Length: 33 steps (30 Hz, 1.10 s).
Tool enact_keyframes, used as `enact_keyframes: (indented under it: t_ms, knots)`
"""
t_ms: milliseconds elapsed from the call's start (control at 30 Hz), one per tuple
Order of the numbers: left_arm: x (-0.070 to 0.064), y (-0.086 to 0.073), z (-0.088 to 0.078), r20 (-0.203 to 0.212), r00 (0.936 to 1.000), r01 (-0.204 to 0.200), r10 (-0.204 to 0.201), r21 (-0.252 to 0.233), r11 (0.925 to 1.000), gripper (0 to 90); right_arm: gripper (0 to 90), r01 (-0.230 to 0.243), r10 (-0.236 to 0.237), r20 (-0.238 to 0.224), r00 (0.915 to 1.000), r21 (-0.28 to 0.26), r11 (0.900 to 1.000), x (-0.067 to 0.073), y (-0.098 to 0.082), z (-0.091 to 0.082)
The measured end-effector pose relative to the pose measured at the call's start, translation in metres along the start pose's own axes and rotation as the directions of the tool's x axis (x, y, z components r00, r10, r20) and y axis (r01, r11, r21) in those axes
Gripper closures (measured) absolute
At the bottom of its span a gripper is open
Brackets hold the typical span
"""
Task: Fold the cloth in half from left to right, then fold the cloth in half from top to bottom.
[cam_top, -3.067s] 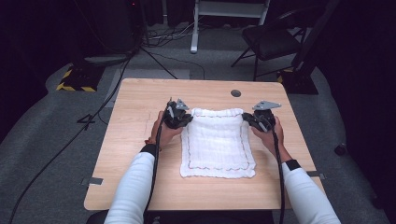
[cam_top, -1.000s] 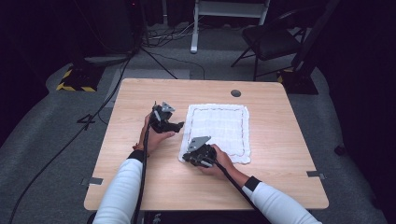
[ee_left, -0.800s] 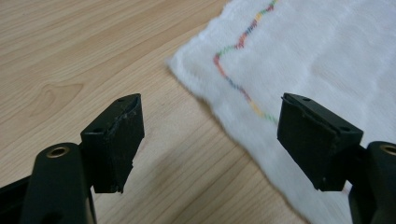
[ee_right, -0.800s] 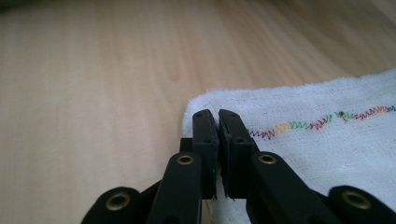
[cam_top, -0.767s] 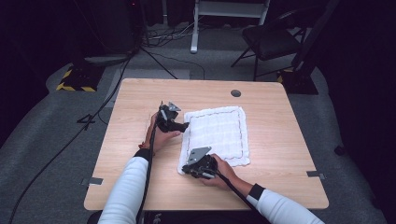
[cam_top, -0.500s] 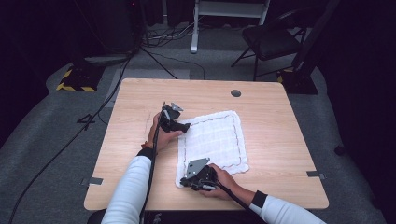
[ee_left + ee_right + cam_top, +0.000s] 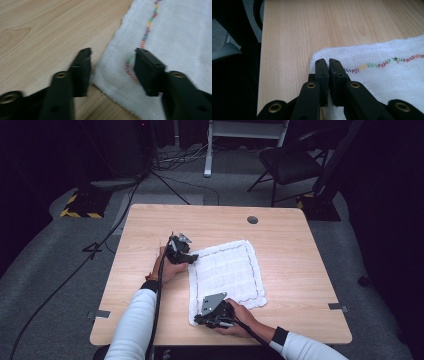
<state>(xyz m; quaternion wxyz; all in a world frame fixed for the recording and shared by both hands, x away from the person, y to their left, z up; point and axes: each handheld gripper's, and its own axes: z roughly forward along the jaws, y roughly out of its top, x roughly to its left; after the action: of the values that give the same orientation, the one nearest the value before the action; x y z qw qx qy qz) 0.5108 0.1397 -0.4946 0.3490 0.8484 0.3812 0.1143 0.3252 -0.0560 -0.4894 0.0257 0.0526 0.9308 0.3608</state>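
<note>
White woven towel (image 7: pixel 227 272), rainbow zigzag stitching, woodgrain table (image 7: pixel 295 250)

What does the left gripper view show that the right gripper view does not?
Left gripper view: the left claw with jaws apart, straddling the white cloth's edge after just closing somewhat, pads not yet pressing.

Right gripper view: the right claw shut at a cloth corner, and dark floor past the table edge.

Both: the wooden table and the cloth's multicoloured zigzag stitching.
</note>
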Motion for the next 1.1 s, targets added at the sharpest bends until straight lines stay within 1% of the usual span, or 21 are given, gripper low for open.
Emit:
enact_keyframes:
  t_ms: [67, 100, 133, 200, 233, 300, 333, 367, 400, 467, 533, 567, 667, 700, 767, 800, 900, 933, 1000, 1100]
  knots:
    - [0.004, -0.002, -0.003, 0.026, 0.9996, 0.008, -0.008, 0.003, 1.0, 70.5, 86.0, -0.007, 0.007, 0.004, 1.0, -0.003, 1.0, -0.001, 0.0, -0.001]
    - [0.005, -0.004, -0.004, 0.035, 0.9993, 0.01, -0.01, -0.003, 0.9999, 74.6, 86.0, -0.006, 0.006, 0.009, 0.9999, -0.009, 1.0, -0.002, 0.0, -0.002]
    - [0.007, -0.005, -0.005, 0.039, 0.9991, 0.014, -0.014, -0.004, 0.9999, 77.4, 86.0, -0.002, 0.003, 0.01, 0.9999, -0.01, 1.0, -0.003, 0.001, -0.003]
    - [0.009, -0.008, -0.008, 0.04, 0.999, 0.019, -0.019, -0.008, 0.9998, 80.6, 86.1, -0.011, 0.011, 0.015, 0.9998, -0.023, 1.0, -0.004, 0.002, -0.005]
    - [0.01, -0.008, -0.009, 0.043, 0.999, 0.014, -0.014, -0.008, 0.9999, 82.4, 86.1, -0.001, 0.002, 0.016, 0.9999, -0.029, 1.0, -0.005, 0.002, -0.006]
    - [0.011, -0.01, -0.011, 0.036, 0.9994, 0.003, -0.003, -0.007, 1.0, 83.5, 86.1, 0.003, -0.002, 0.02, 0.9998, -0.036, 0.999, -0.007, 0.003, -0.008]
    - [0.012, -0.01, -0.013, 0.033, 0.9994, 0.0, 0.0, -0.009, 1.0, 84.1, 86.2, 0.001, 0.0, 0.025, 0.9997, -0.042, 0.999, -0.007, 0.003, -0.008]
    - [0.013, -0.011, -0.014, 0.027, 0.9996, 0.0, 0.0, -0.012, 0.9999, 84.3, 86.3, 0.006, -0.004, 0.04, 0.9992, -0.057, 0.998, -0.007, 0.004, -0.01]
    - [0.013, -0.011, -0.016, 0.021, 0.9998, -0.003, 0.004, -0.012, 0.9999, 84.3, 86.3, 0.006, -0.004, 0.04, 0.9992, -0.057, 0.998, -0.007, 0.004, -0.01]
    - [0.013, -0.011, -0.02, 0.008, 1.0, -0.003, 0.003, -0.019, 0.9998, 84.4, 86.4, 0.013, -0.009, 0.051, 0.9987, -0.067, 0.998, -0.007, 0.004, -0.012]
    - [0.012, -0.011, -0.023, 0.005, 0.9999, -0.011, 0.011, -0.031, 0.9995, 84.5, 86.4, 0.014, -0.01, 0.056, 0.9984, -0.073, 0.997, -0.008, 0.004, -0.014]
    - [0.012, -0.011, -0.025, 0.005, 1.0, -0.003, 0.003, -0.039, 0.9992, 84.5, 86.4, 0.014, -0.01, 0.058, 0.9983, -0.079, 0.997, -0.008, 0.004, -0.015]
    - [0.013, -0.011, -0.03, 0.002, 1.0, -0.002, 0.002, -0.055, 0.9985, 84.5, 86.4, 0.026, -0.02, 0.068, 0.9975, -0.088, 0.996, -0.007, 0.005, -0.018]
    - [0.014, -0.011, -0.033, 0.003, 1.0, 0.005, -0.005, -0.067, 0.9978, 84.5, 86.4, 0.034, -0.026, 0.082, 0.9963, -0.097, 0.995, -0.005, 0.006, -0.02]
    - [0.013, -0.011, -0.034, 0.001, 0.9999, 0.011, -0.011, -0.072, 0.9973, 84.5, 86.4, 0.036, -0.028, 0.084, 0.9961, -0.1, 0.994, -0.005, 0.007, -0.022]
    - [0.014, -0.011, -0.035, 0.001, 1.0, 0.004, -0.004, -0.076, 0.9971, 84.5, 86.4, 0.041, -0.032, 0.092, 0.9953, -0.107, 0.993, -0.005, 0.008, -0.024]
    - [0.015, -0.009, -0.039, 0.003, 0.9999, 0.016, -0.016, -0.098, 0.9951, 84.6, 86.4, 0.039, -0.026, 0.102, 0.9944, -0.128, 0.991, -0.006, 0.01, -0.03]
    - [0.016, -0.009, -0.04, -0.004, 0.9999, 0.012, -0.012, -0.105, 0.9943, 84.6, 86.4, 0.037, -0.023, 0.108, 0.9939, -0.132, 0.991, -0.007, 0.01, -0.033]
    - [0.015, -0.008, -0.042, -0.001, 0.9997, 0.023, -0.023, -0.113, 0.9934, 84.6, 86.4, 0.034, -0.017, 0.118, 0.9929, -0.146, 0.989, -0.009, 0.009, -0.038]
    - [0.014, -0.004, -0.042, -0.002, 0.9997, 0.024, -0.024, -0.135, 0.9906, 84.7, 86.4, 0.024, -0.001, 0.137, 0.9906, -0.166, 0.986, -0.012, 0.007, -0.05]
